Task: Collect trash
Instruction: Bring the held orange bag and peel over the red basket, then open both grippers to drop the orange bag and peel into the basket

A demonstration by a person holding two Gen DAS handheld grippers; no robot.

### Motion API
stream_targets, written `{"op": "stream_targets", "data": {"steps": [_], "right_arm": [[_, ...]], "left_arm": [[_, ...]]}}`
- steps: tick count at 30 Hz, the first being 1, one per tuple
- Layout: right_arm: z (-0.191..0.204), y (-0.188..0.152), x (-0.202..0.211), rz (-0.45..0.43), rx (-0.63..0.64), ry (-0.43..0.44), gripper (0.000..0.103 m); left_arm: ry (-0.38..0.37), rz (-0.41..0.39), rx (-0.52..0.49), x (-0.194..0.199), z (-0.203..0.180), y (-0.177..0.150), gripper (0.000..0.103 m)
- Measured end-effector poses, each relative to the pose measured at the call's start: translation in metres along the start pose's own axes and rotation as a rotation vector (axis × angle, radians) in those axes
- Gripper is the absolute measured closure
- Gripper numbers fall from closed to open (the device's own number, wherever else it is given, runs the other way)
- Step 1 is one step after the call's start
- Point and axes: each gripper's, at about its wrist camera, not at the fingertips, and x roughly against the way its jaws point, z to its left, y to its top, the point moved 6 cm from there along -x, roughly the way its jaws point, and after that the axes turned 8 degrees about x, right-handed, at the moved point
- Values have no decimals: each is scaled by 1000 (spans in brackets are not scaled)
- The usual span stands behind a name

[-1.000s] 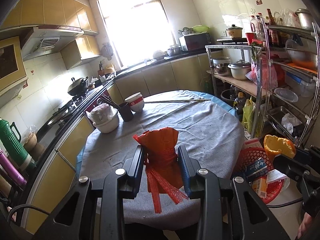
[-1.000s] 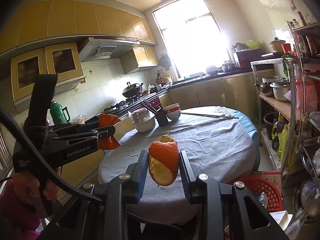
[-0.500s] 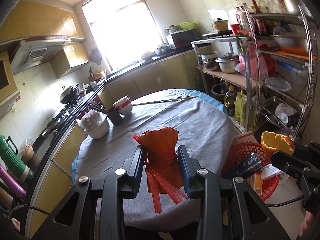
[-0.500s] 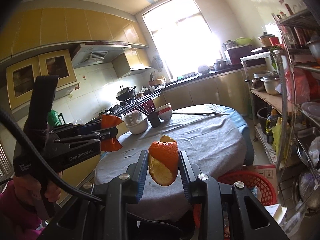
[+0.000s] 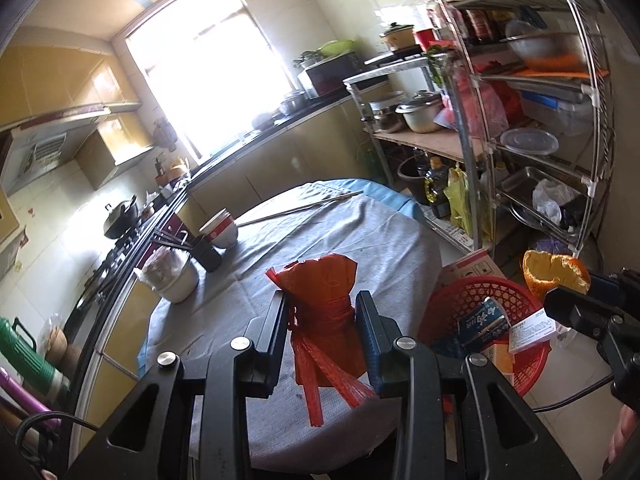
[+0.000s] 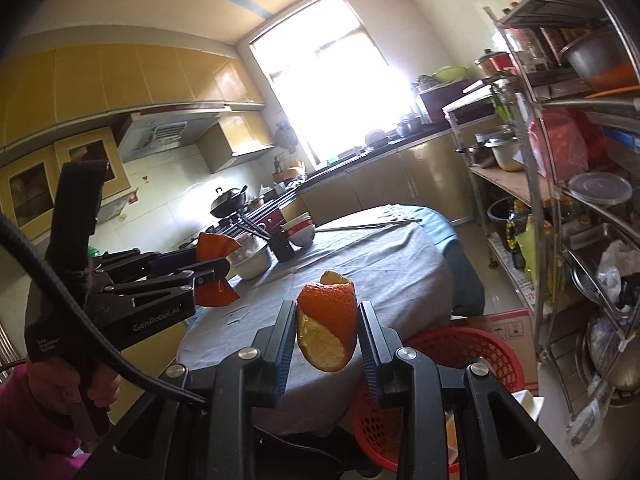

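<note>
While the left gripper (image 5: 322, 320) pinches a crumpled red plastic bag (image 5: 324, 300), the right gripper (image 6: 327, 334) clamps a curled orange peel (image 6: 328, 326). Just below and right of both sits a red woven plastic basket (image 5: 472, 292) with cartons inside; beyond lies the round grey-clothed table (image 5: 360, 232).

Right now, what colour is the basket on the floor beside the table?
Red, a woven plastic basket; the left wrist view shows it best.
</note>
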Motion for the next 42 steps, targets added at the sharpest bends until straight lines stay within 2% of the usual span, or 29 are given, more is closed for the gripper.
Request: {"op": "stream_targets", "data": {"steps": [6, 24, 37, 42], "right_arm": [[-17, -5, 9, -4, -32, -20, 70], [-47, -16, 22, 5, -86, -77, 70], [-65, -32, 3, 65, -123, -107, 70], [-79, -42, -13, 103, -182, -96, 70]], "left_arm": [[-11, -4, -52, -3, -22, 3, 68], [-55, -22, -127, -14, -66, 13, 67], [-111, 35, -101, -42, -84, 10, 67], [-172, 76, -72, -55, -88, 9, 67]]}}
